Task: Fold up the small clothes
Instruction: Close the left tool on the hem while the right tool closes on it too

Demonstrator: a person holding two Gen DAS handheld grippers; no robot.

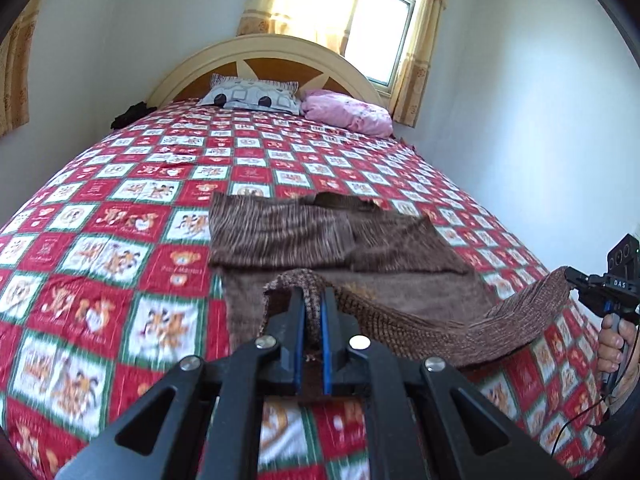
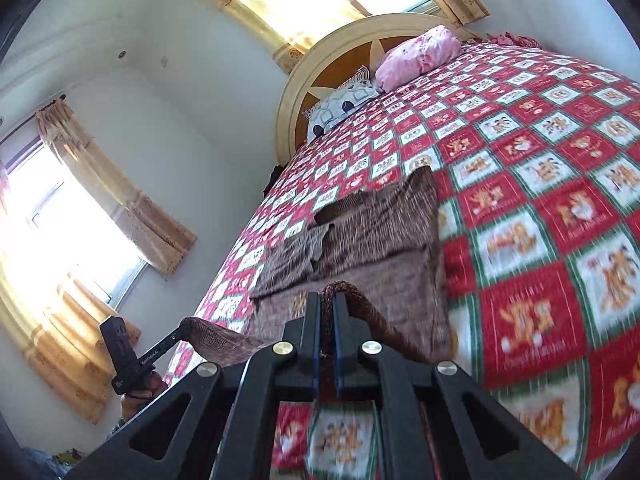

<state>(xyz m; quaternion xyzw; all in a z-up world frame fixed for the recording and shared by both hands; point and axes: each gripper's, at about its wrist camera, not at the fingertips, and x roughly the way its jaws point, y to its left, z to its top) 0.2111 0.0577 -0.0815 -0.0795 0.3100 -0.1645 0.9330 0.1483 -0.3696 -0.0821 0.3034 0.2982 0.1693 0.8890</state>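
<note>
Bed [image 1: 120, 208]: red-and-white checked cover.
Garment [image 1: 328, 236]: brown ribbed knit, sleeves folded across, lying mid-bed, near hem lifted.
Left gripper [image 1: 311, 300]: clamped on one hem corner.
Right gripper [image 2: 327, 304]: clamped on the other.

A knitted garment [image 1: 320, 236] is spread on the bed [image 1: 120, 200], towards its foot edge and nearer its right side. Two pillows [image 1: 252, 98] are placed side by side at the head edge, against the headboard [image 1: 192, 64]. The garment's near hem is lifted off the bed, one corner in the left tool [image 1: 312, 300], the other in the right tool [image 2: 327, 304].
</note>
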